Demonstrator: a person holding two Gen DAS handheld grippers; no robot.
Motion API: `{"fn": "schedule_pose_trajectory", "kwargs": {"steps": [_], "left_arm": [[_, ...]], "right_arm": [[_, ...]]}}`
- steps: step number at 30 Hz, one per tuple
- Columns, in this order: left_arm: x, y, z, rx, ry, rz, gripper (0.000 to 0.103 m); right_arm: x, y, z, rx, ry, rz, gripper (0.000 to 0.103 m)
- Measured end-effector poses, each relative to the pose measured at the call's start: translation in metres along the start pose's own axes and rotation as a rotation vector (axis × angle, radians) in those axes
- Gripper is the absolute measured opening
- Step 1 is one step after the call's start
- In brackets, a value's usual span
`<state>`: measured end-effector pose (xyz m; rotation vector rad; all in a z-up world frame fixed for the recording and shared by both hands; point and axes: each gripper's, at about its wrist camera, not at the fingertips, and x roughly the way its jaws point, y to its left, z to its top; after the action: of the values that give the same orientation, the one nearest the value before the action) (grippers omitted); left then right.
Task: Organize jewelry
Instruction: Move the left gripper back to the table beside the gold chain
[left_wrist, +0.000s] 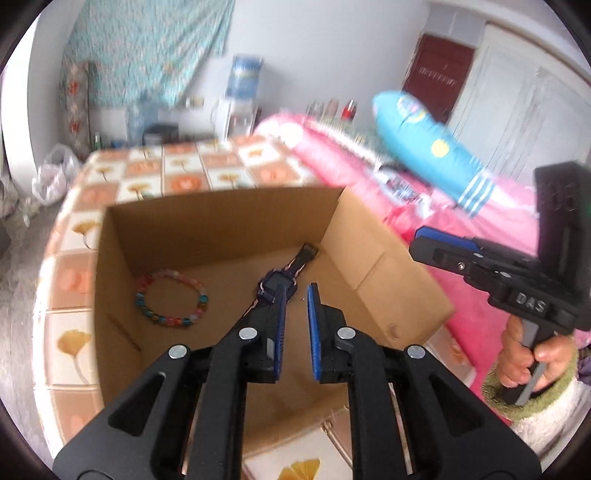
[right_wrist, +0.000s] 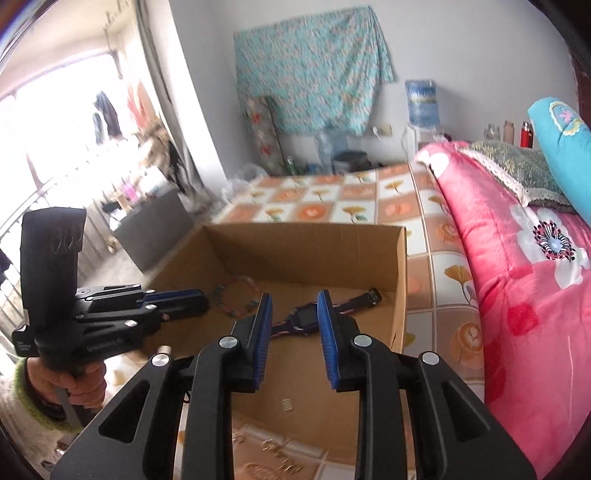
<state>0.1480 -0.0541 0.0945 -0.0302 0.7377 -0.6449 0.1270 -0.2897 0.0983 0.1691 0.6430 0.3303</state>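
An open cardboard box (left_wrist: 229, 218) (right_wrist: 306, 243) sits on the bed. Inside lie a colourful bead bracelet (left_wrist: 170, 297) (right_wrist: 236, 297) at the left and a dark smartwatch (left_wrist: 275, 286) (right_wrist: 310, 314) with a pink-edged strap at the middle right. My left gripper (left_wrist: 297, 295) is open and empty above the box, its tips just beside the watch face. My right gripper (right_wrist: 294, 301) is open and empty above the box's near side, with the watch seen between its fingers. Each gripper also shows in the other's view, the left (right_wrist: 177, 301) and the right (left_wrist: 439, 243).
The box rests on a checkered orange-and-white bed sheet (left_wrist: 74, 288) (right_wrist: 436, 236). A pink floral quilt (right_wrist: 517, 266) (left_wrist: 480, 229) and a blue pillow (left_wrist: 428, 147) lie to the right. Small metal bits (right_wrist: 280, 454) lie on the sheet in front of the box.
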Motion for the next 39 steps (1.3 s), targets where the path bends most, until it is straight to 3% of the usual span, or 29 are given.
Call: {"fn": "schedule_pose_trajectory", "kwargs": {"steps": [4,6,10,15,20,22,24,29,34,35,36,39], "left_arm": [[-0.05,-0.003,-0.03,0.031,-0.094,-0.029,0.013],[-0.07,-0.007,-0.057,0.041,-0.102,-0.049,0.017],[-0.072,-0.011,-0.102,0.026,-0.023,-0.044,0.018],[-0.034,-0.009,-0.137,-0.024,0.09,0.049,0.018],[0.0,-0.005,-0.138,-0.02,0.131,0.134,0.02],[0.01,-0.003,-0.136,-0.018,0.138,0.166,0.033],[0.019,-0.001,-0.134,-0.02,0.137,0.207,0.039],[0.031,0.003,-0.136,-0.042,0.124,0.236,0.039],[0.04,-0.009,-0.136,0.036,0.112,0.296,0.037],[0.041,-0.012,-0.138,0.06,0.112,0.317,0.036],[0.041,-0.014,-0.14,0.08,0.106,0.309,0.027],[0.044,-0.017,-0.137,0.077,0.115,0.313,0.022]], "right_arm": [[-0.032,0.018,-0.031,-0.013,-0.057,0.088,0.025],[-0.04,0.031,-0.055,-0.03,-0.05,0.105,0.025],[-0.025,0.044,-0.094,0.006,0.05,0.117,0.025],[0.01,0.039,-0.135,0.137,0.186,0.124,0.025],[0.03,0.039,-0.149,0.167,0.25,0.101,0.025],[0.034,0.039,-0.15,0.168,0.255,0.103,0.025],[0.037,0.041,-0.151,0.167,0.259,0.104,0.025],[0.042,0.042,-0.154,0.166,0.262,0.106,0.025],[0.047,0.034,-0.156,0.172,0.268,0.103,0.025],[0.047,0.033,-0.157,0.176,0.267,0.102,0.025],[0.047,0.031,-0.158,0.179,0.266,0.1,0.025],[0.047,0.028,-0.159,0.189,0.264,0.096,0.025]]}}
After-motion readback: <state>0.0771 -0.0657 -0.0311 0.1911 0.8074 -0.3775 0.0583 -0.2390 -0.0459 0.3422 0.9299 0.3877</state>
